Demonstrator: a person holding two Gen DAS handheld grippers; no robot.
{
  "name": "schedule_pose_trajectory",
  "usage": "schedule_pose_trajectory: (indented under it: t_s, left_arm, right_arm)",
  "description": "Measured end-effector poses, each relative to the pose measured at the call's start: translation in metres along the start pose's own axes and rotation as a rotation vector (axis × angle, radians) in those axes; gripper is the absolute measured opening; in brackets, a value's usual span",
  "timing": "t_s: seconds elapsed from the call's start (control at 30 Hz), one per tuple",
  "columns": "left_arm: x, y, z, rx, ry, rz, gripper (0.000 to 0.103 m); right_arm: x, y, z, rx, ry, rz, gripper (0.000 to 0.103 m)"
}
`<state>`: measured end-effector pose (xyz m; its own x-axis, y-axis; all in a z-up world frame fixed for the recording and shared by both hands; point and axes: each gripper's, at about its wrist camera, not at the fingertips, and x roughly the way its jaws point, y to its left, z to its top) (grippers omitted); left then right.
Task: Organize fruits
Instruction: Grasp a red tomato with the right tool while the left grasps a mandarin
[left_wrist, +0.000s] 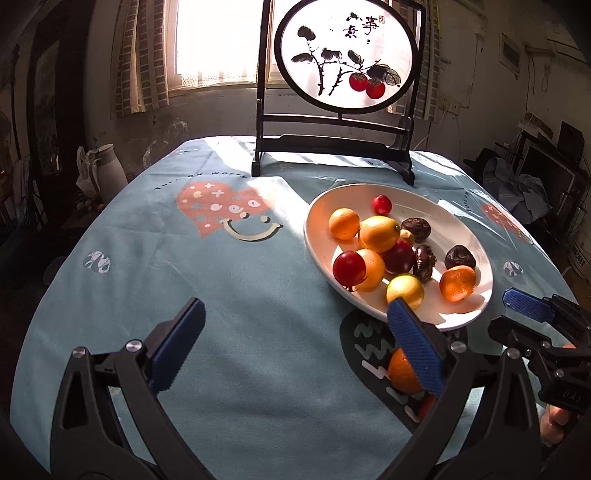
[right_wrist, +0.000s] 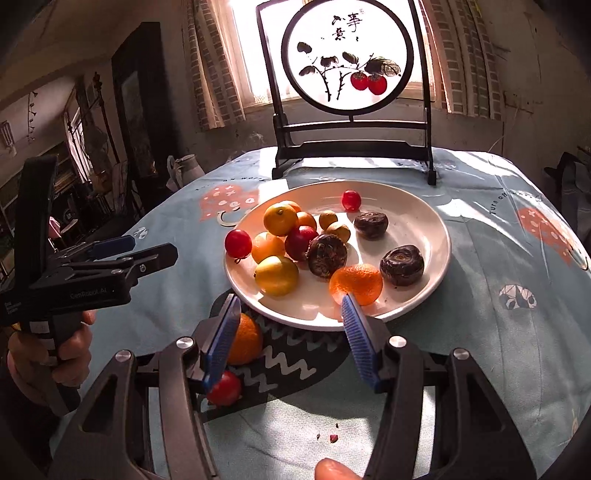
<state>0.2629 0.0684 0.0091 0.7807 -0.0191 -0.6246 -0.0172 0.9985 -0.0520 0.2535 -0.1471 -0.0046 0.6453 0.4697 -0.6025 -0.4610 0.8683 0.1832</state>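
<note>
A white plate (right_wrist: 424, 225) holds several fruits: oranges, yellow citrus, red cherry tomatoes and three dark brown water chestnuts (right_wrist: 402, 266). It also shows in the left wrist view (left_wrist: 458, 221). An orange (right_wrist: 245, 339) and a red cherry tomato (right_wrist: 225, 387) lie on the cloth just in front of the plate, beside my right gripper's left finger. The orange shows in the left wrist view (left_wrist: 402, 371) behind the right finger. My right gripper (right_wrist: 291, 334) is open and empty over the plate's near rim. My left gripper (left_wrist: 295, 343) is open and empty over the cloth, left of the plate.
A blue patterned tablecloth (left_wrist: 240, 295) covers the table. A dark framed round persimmon painting (left_wrist: 345, 55) stands at the table's back edge, behind the plate. A white jug (left_wrist: 107, 166) stands off the table at the left. Small red crumbs (right_wrist: 332, 437) lie on the cloth.
</note>
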Motion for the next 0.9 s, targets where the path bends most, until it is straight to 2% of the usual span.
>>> schedule_pose_trajectory:
  t_s: [0.13, 0.27, 0.53, 0.67, 0.77, 0.9]
  left_arm:
    - [0.003, 0.006, 0.001, -0.027, 0.028, -0.015, 0.101]
    - [0.002, 0.006, 0.001, -0.025, 0.027, -0.007, 0.101]
    - [0.002, 0.006, 0.000, -0.022, 0.032, 0.001, 0.101]
    - [0.003, 0.007, 0.000, -0.021, 0.035, 0.004, 0.101]
    - [0.004, 0.006, 0.000, -0.018, 0.037, 0.009, 0.101]
    - [0.004, 0.006, 0.000, -0.014, 0.036, 0.011, 0.101]
  right_arm:
    - [0.009, 0.025, -0.013, -0.094, 0.105, 0.076, 0.058]
    - [0.023, 0.045, -0.029, -0.169, 0.204, 0.096, 0.058]
    - [0.029, 0.053, -0.036, -0.213, 0.240, 0.090, 0.057]
    - [0.033, 0.056, -0.039, -0.234, 0.261, 0.085, 0.046]
    - [0.034, 0.058, -0.041, -0.253, 0.262, 0.057, 0.031]
    - [0.030, 0.048, -0.038, -0.201, 0.259, 0.082, 0.030]
